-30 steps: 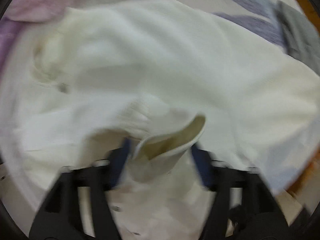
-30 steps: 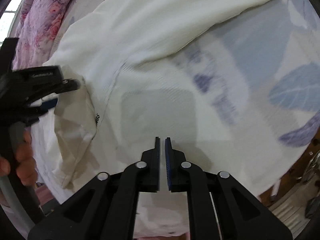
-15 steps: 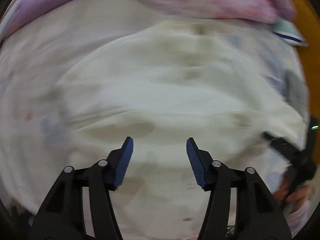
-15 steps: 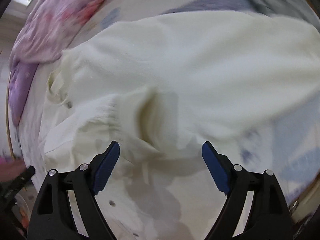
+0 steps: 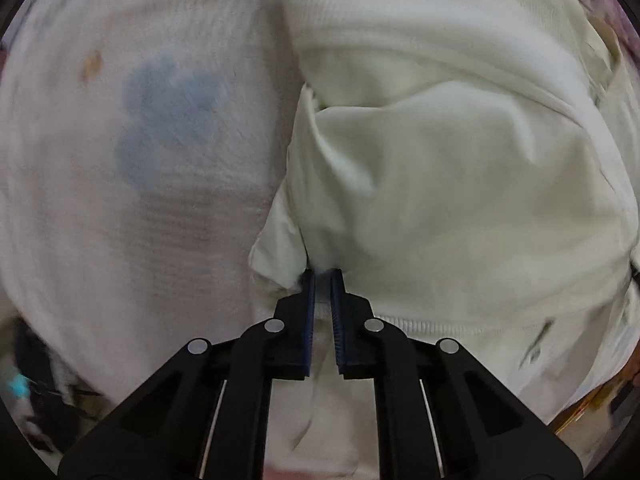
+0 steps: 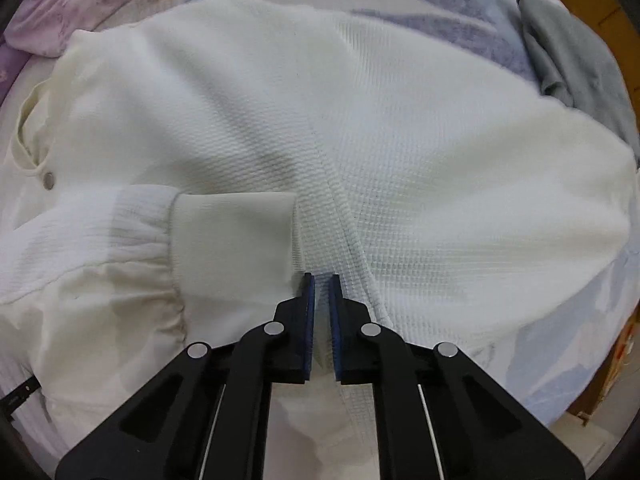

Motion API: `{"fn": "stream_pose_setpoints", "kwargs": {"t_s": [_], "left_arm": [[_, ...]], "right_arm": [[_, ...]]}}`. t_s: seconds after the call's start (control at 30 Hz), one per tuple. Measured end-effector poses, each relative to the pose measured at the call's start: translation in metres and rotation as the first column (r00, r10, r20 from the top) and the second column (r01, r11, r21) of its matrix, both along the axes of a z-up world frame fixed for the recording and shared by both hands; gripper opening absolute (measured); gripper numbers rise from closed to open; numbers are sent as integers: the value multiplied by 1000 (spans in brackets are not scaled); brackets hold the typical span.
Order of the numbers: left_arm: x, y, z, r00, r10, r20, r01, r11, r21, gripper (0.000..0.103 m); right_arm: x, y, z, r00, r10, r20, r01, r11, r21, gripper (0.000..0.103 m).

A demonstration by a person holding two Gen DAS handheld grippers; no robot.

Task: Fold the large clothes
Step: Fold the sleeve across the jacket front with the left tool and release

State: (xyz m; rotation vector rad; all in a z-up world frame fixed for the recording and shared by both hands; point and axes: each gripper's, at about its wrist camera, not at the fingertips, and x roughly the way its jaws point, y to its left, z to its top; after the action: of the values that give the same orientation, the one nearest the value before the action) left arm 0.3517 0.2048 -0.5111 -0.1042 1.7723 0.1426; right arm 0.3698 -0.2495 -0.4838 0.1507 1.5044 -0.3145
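Your left tool [image 5: 322, 276] pinches the edge of the cream jacket [image 6: 360, 128], which lies spread on the bed [image 6: 460, 4]. Your right tool [image 6: 321, 278] is clenched on its middle seam. The fold is starting; next, I think, lift both together.

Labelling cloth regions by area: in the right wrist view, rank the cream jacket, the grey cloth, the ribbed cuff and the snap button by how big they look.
1. cream jacket, fills most of the view
2. ribbed cuff and grey cloth: look alike; the cuff lies nearer the camera, so unranked
3. snap button, smallest
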Motion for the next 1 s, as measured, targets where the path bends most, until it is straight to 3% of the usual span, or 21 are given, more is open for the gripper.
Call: {"fn": "stream_pose_setpoints", "kwargs": {"t_s": [0.03,0.1,0.17,0.23,0.37,0.47,0.57,0.63,0.67,0.73,0.83,0.9,1.0], "left_arm": [[5,-3,13,999,-23,25,23,1000,-4,12],[19,-7,49,989,-49,138,55,998,-35,12],[38,-7,58,981,-20,191,34,997,-70,13],[65,-4,41,974,11,227,5,997,-71,13],[115,-11,-31,981,67,181,-63,998,-27,10],[119,-22,-12,986,7,165,-10,1000,19,10],[88,-26,10,991,-15,134,12,1000,23,10],[67,-30,5,994,-34,102,30,998,46,10],[55,-31,-10,998,-23,61,21,999,43,10],[41,-31,-17,1000,20,-17,-19,999,49,10],[31,-34,-12,999,-5,41,2,999,54,10],[32,-33,-24,999,25,36,-26,999,34,10],[42,-41,-12,999,-22,41,20,997,69,12]], "right_arm": [[-4,0,20,998,1,56,-2,1000,15,27],[-5,6,46,988,27,150,-37,997,69,30],[8,19,45,987,79,137,-94,990,108,30],[22,33,27,987,102,124,-121,981,151,30],[30,48,-35,995,84,56,-92,984,154,28],[27,64,-20,990,139,27,-140,988,69,28],[6,78,0,990,137,40,-142,968,205,28],[-8,89,-27,980,194,-38,-184,965,188,26],[-13,89,-39,980,198,-34,-189,965,185,26],[-14,90,-33,981,190,-29,-184,970,159,25],[-14,87,-35,983,179,-32,-169,964,205,24],[-11,85,-42,987,159,-13,-152,962,225,24],[-6,82,-27,989,138,-44,-124,963,237,27]]}}
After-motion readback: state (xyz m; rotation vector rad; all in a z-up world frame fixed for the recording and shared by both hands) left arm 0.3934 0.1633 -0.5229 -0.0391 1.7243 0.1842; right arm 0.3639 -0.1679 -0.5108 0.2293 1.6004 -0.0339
